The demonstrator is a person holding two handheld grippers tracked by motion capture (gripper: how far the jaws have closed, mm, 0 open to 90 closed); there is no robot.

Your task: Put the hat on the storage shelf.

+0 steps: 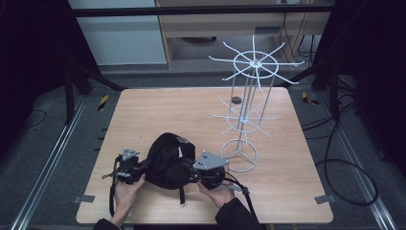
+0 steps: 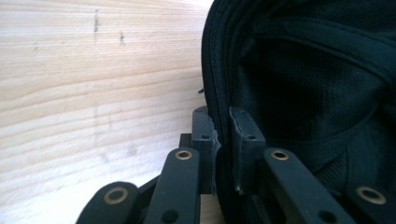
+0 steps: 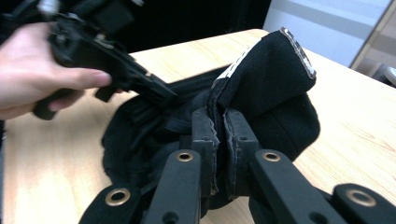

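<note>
A black cap (image 1: 168,160) lies near the table's (image 1: 143,110) front edge, left of centre. The left gripper (image 1: 135,168) and right gripper (image 1: 200,171) each clamp its fabric edge between closed jaws. A white wire rack (image 1: 246,112) stands towards the right.

Left gripper (image 1: 143,165): held in the person's left hand (image 1: 125,188), jaws pointing toward the right gripper (image 1: 191,168) and closed to a narrow gap that pinches black fabric (image 2: 223,140). Right gripper: held in the right hand (image 1: 218,192), jaws pointing toward the left gripper, clamped the same way on black fabric. The 2 forearms enter behind their grippers.
</note>
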